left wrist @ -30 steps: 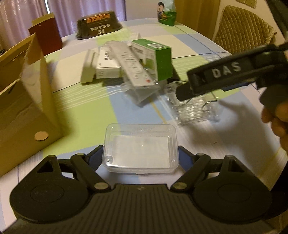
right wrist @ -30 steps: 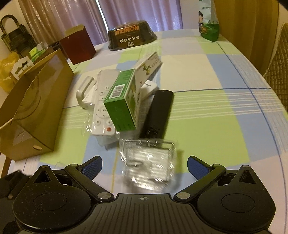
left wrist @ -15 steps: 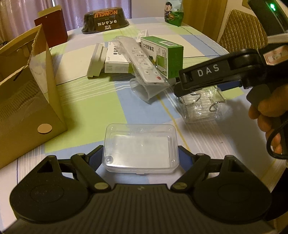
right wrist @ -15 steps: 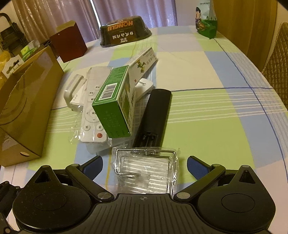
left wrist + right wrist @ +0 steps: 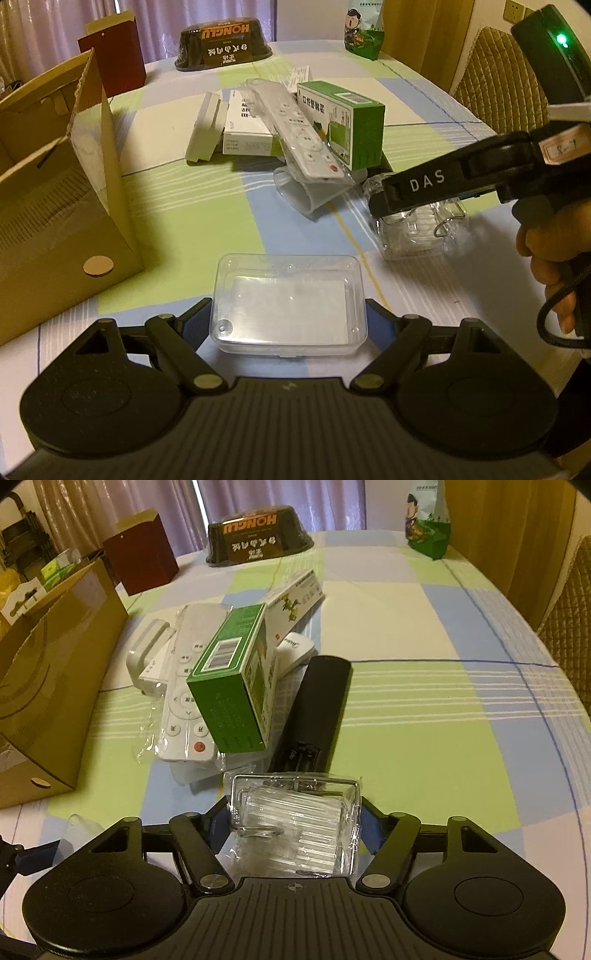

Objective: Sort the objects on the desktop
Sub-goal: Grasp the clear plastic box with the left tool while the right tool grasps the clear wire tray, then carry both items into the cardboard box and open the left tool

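Clear packet gripped by right claw; left claw clasps plastic box.

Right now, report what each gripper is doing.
Left gripper: shut on the clear rectangular plastic box.
Right gripper: shut on the clear wrapped packet with wire clips.

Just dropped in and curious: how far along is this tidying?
Early, by the look of it. Nothing seems sorted yet. In hand: the left tongs grip a clear lidded box, and the right tongs have closed on a clear wrapped pack. Still piled on the table: white remote, green box, black remote. The cardboard box stands open.
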`<state>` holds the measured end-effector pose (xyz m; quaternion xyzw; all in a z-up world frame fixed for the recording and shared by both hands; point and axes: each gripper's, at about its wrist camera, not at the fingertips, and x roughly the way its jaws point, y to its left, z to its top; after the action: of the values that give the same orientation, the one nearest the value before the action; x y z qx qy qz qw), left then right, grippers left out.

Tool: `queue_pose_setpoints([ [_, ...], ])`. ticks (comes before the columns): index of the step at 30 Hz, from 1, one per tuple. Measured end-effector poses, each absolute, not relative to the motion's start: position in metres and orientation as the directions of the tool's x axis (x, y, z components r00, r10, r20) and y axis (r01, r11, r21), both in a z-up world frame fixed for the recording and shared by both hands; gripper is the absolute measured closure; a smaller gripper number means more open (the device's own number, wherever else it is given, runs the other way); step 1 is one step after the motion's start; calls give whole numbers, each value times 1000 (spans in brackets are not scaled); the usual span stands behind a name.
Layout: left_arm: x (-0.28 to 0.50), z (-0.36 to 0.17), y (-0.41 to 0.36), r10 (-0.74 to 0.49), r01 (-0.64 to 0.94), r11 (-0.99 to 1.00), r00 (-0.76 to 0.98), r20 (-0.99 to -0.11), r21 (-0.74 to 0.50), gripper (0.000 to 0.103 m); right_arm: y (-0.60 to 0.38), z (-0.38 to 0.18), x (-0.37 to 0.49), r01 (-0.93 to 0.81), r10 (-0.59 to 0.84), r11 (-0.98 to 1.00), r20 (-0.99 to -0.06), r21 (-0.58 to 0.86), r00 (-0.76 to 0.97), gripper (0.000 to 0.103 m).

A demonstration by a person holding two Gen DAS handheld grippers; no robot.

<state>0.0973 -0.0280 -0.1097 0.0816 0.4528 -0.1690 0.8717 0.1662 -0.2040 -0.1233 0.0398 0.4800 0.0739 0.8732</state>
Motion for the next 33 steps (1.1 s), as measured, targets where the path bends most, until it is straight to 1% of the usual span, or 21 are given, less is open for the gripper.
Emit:
queue_pose_setpoints([
  [8, 95, -83, -26, -217, 360, 933, 570, -792, 4, 21, -208, -94, 150, -101, 169, 986, -808, 136, 565, 36],
  [16, 92, -34, -11, -207, 311, 950, 638, -741, 2, 21, -198, -39, 141, -121, 200, 980, -761, 159, 617, 36],
  [25, 101, 30, 47, -129, 201, 979, 738, -662, 33, 21, -123, 31, 162, -289, 344, 937, -662, 196, 666, 36],
  [29, 113, 48, 83, -67, 144, 987, 764, -642, 68, 21, -79, 45, 180, -370, 404, 908, -643, 196, 651, 36],
  [33, 128, 55, 119, -11, 93, 991, 771, -637, 96, 21, -41, 45, 198, -421, 444, 884, -642, 202, 625, 36],
])
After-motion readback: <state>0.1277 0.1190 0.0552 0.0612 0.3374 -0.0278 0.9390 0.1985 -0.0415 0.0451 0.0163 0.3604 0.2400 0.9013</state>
